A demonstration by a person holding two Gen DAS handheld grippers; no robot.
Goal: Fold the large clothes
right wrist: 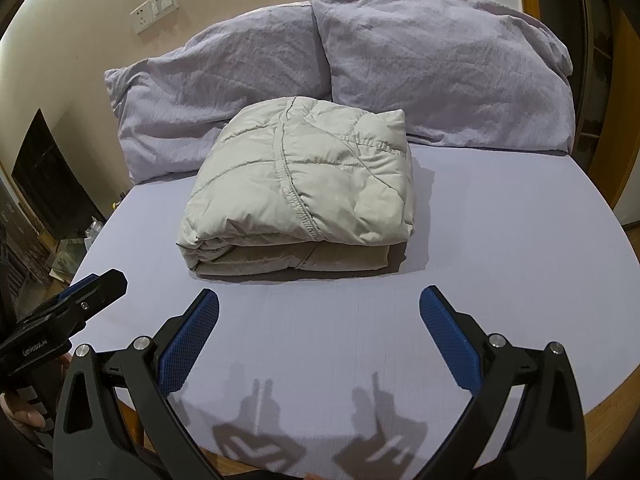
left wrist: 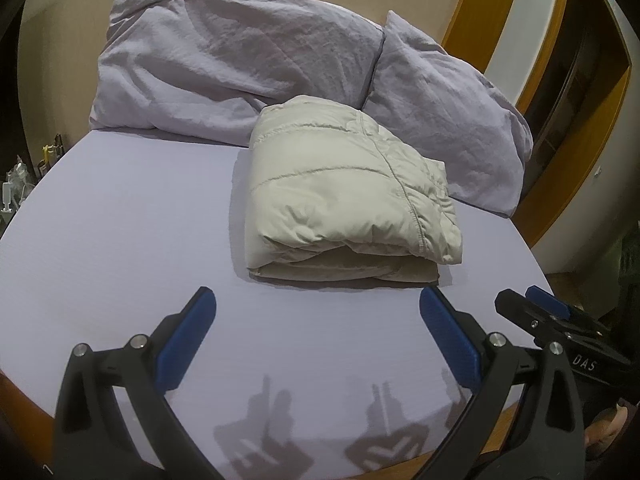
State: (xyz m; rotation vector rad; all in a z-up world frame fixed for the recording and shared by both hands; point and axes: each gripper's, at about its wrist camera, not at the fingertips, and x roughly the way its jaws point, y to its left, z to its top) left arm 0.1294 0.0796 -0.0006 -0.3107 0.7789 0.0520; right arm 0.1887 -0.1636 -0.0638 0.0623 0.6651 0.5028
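A beige quilted jacket lies folded into a thick rectangular bundle on the lilac bed sheet; it also shows in the right wrist view. My left gripper is open and empty, held above the sheet just short of the bundle's near edge. My right gripper is open and empty, also just in front of the bundle. The right gripper shows at the right edge of the left wrist view, and the left gripper at the left edge of the right wrist view.
Two lilac pillows lean against the wall behind the jacket. A wooden frame stands right of the bed. Wall sockets sit above the pillows. A dark cabinet and clutter stand left of the bed.
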